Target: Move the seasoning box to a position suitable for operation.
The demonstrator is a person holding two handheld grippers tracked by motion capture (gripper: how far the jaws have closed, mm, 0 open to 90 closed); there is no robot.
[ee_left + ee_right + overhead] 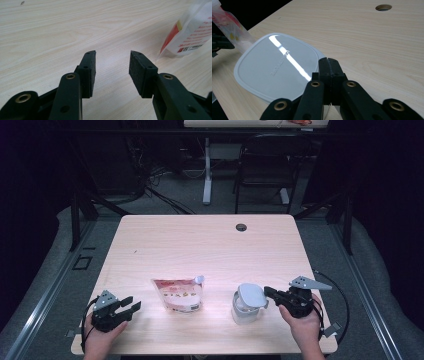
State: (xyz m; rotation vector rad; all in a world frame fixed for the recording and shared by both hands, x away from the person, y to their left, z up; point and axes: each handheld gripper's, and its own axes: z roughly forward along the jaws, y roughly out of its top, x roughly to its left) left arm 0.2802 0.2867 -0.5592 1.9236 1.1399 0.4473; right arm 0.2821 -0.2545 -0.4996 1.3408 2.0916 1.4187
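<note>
just ahead of the right hand-held gripper (329, 61), whose jaws pinch its near rim, the thin lid (275, 67) tilts atop the container (245, 312), likely light, flexible, slippery, best held by that edge.

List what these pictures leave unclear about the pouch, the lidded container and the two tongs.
- Container contents: high view, the grey lid lies tilted over them.
- Right tongs: right gripper view, jaws shut at the lid's edge; the pads hide whether the rim is pinched.
- Pouch print: too small in the high view; cut off by the frame edge in the left gripper view.
- Left tongs: open over bare table.
</note>
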